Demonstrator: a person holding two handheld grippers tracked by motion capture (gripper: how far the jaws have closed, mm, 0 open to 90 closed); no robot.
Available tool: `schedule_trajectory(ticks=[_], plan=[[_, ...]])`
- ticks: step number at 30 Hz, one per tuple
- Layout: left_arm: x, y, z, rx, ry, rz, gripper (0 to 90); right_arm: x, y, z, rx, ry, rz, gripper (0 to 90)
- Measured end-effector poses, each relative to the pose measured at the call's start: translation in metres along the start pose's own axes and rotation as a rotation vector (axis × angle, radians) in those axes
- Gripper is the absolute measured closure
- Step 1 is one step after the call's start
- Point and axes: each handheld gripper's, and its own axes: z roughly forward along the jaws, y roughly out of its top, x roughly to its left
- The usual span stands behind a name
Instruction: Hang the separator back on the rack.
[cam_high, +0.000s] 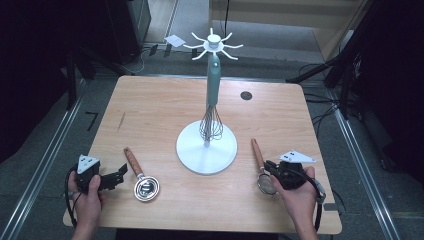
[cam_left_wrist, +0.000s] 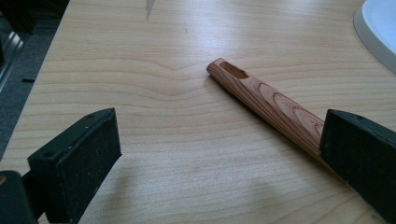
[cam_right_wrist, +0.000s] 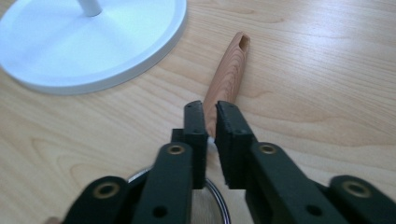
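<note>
A white utensil stand (cam_high: 192, 150) stands mid-table with a teal-handled whisk (cam_high: 213, 85) hanging from its top hooks. A metal spoon with a wooden handle (cam_high: 133, 161) lies at the front left. My left gripper (cam_high: 120, 172) rests beside it, jaws wide open (cam_left_wrist: 219, 154), and the handle (cam_left_wrist: 261, 98) runs toward the right jaw. A wooden-handled strainer (cam_high: 257, 151) lies at the front right. My right gripper (cam_high: 270, 165) hovers over the handle's near end (cam_right_wrist: 229, 79), its jaws (cam_right_wrist: 211, 116) a narrow gap apart with nothing pinched between them.
The stand's round base (cam_right_wrist: 84, 46) lies just left of the strainer handle and shows at the corner of the left gripper view (cam_left_wrist: 380, 28). A dark round hole (cam_high: 246, 95) sits in the table's far right part. The front table edge is close behind both hands.
</note>
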Motion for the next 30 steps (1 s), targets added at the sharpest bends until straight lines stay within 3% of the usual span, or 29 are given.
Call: schedule_trajectory(ticks=[3,6,15,19,22,27,29,30], plan=[[0.000,0.000,0.000,0.001,0.000,0.000,0.0,-0.001,0.006,0.010,0.031,-0.019,0.040,69.8],[0.000,0.000,0.000,0.002,0.001,-0.002,0.0,-0.001,0.007,0.018,0.065,-0.029,0.067,66.5],[0.000,0.000,0.000,0.002,0.001,-0.002,0.0,0.002,0.006,0.029,0.123,0.006,0.099,66.8],[0.000,0.000,0.000,0.003,0.001,-0.002,0.0,0.002,0.005,0.028,0.126,0.012,0.084,69.5],[0.000,0.000,0.000,0.004,0.001,-0.002,0.0,0.001,0.004,0.025,0.131,0.009,0.036,71.5],[0.000,0.000,0.000,0.001,-0.002,-0.001,0.0,-0.001,0.002,0.022,0.132,0.011,0.005,71.7],[0.000,0.000,0.000,0.001,-0.001,-0.001,0.0,-0.001,0.001,0.019,0.143,-0.001,-0.057,71.7],[0.000,0.000,0.000,0.002,0.000,-0.002,0.0,-0.001,0.001,0.019,0.143,-0.001,-0.057,71.7]])
